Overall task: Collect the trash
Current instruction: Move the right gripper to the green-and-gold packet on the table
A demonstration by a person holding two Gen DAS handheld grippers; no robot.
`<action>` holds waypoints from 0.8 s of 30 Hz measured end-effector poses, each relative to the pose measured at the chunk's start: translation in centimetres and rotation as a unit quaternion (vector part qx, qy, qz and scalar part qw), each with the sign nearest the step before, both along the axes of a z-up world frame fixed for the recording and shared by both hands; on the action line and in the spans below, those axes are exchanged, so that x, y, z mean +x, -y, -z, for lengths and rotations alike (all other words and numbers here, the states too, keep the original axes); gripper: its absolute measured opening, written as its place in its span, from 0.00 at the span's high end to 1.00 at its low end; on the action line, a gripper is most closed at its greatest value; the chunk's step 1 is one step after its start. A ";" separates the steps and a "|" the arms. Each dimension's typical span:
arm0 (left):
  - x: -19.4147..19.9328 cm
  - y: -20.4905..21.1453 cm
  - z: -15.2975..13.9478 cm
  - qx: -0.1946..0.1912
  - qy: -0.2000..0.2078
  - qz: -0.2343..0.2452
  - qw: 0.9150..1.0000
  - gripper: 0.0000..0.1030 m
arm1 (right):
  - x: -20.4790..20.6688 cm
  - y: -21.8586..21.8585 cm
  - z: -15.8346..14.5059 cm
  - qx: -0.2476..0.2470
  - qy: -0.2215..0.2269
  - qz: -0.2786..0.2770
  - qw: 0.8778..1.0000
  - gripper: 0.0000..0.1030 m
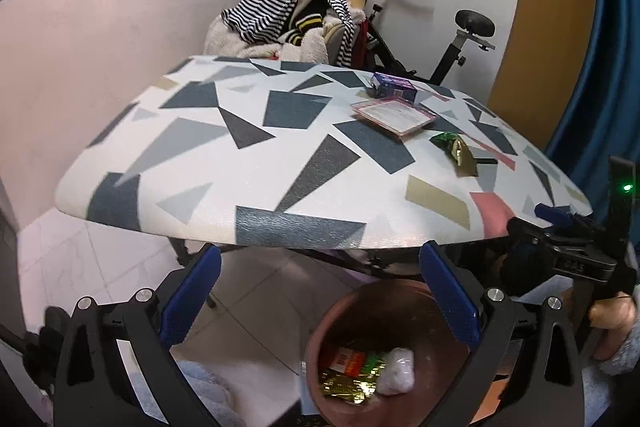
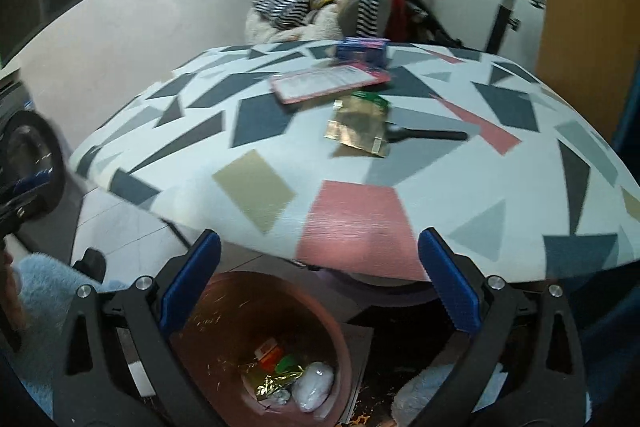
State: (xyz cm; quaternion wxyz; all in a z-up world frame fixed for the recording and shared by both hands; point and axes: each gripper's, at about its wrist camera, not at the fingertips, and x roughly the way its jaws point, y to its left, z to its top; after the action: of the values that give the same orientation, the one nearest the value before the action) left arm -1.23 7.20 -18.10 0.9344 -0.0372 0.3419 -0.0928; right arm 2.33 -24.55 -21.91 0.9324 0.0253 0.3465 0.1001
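Mid-task, by the look of it, between a drop and the next pick; both grippers hang low at the near edge of the bench [image 2: 256, 187], above a brown bin [image 2: 224, 311] on the floor.

Left gripper [image 1: 318, 297]: jaws spread wide, holding nothing. Right gripper [image 2: 318, 283]: jaws likewise wide apart and empty.

Inside the bin: gold foil [image 2: 272, 385], an orange packet [image 1: 350, 363], a scrap of green, a white wad [image 2: 314, 389].

Left on the bench: a gold and green wrapper [image 2: 360, 125] near the middle, lying partly over a black stick-like item [image 2: 432, 135]; a flat pink-edged pack [image 2: 328, 83] just behind; a blue and purple box [image 2: 362, 49] near the far edge.

Next move, as judged: reach forward over the bench, most likely with the right gripper, settle the open jaws around the crinkled wrapper, close gently, carry back to the bin.

Printed text on the pink pack and the box, too blurred to read; no brand legible.
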 end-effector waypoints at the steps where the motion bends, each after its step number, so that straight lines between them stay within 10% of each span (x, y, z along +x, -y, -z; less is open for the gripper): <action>1: 0.1 0.0 0.0 -0.001 0.000 -0.001 1.000 0.06 | -0.1 0.3 0.1 0.003 0.003 0.000 1.000 0.06; 10: 1.8 0.0 -0.5 0.003 -0.009 -0.008 1.000 0.06 | 0.1 2.6 -0.2 0.036 0.041 0.017 0.998 0.06; 24: 7.9 1.8 -3.7 0.027 0.028 0.016 0.999 0.06 | 5.6 3.7 -1.3 0.025 -0.020 0.015 0.999 0.06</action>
State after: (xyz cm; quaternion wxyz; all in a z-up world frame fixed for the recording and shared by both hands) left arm 6.62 5.42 -14.42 0.9425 -0.0042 0.3190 -0.0998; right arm 7.95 -28.29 -20.58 0.9258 0.0559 0.3617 0.0942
